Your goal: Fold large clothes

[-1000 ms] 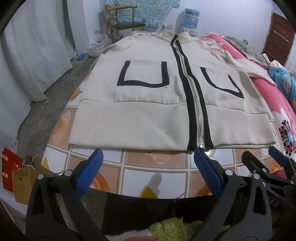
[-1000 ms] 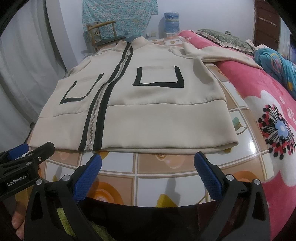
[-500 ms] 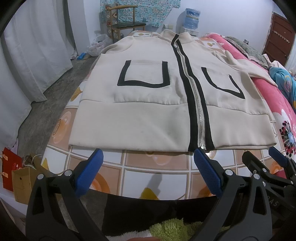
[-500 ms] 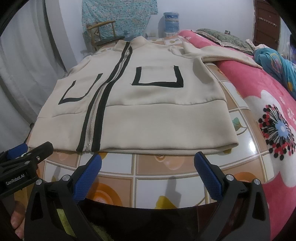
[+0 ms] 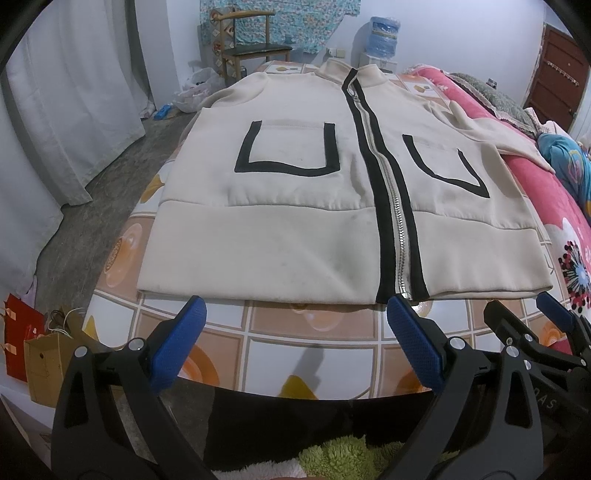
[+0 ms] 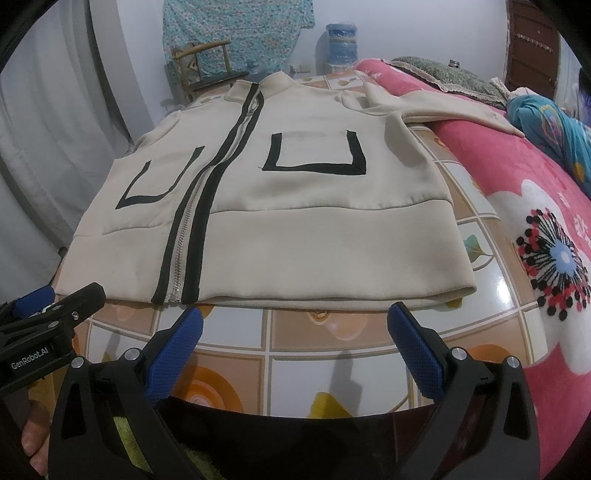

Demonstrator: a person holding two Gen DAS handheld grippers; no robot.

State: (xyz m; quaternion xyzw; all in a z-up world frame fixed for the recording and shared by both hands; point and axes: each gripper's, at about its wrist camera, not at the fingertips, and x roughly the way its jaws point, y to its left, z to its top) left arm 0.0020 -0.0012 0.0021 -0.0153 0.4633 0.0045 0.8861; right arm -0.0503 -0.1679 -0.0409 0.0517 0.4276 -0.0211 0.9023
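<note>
The cream jacket (image 5: 295,206) lies flat on the table (image 5: 317,332), zipped. Both tongs, left (image 5: 295,317) and right (image 6: 295,317), wait released near its hem. It looks soft and floppy; grab the near corners.

A pale wall (image 5: 461,33) closes the far end of the room, with a patterned blue cloth (image 5: 280,18) hung on it. A wooden chair (image 5: 247,40) stands in front, and a water bottle (image 5: 384,31) sits on a dispenser beside it. White curtains (image 5: 70,96) drape down the left side to a grey floor (image 5: 103,184). A brown door (image 5: 557,70) stands at the right, behind a bed with a pink flowered blanket (image 6: 517,177).
</note>
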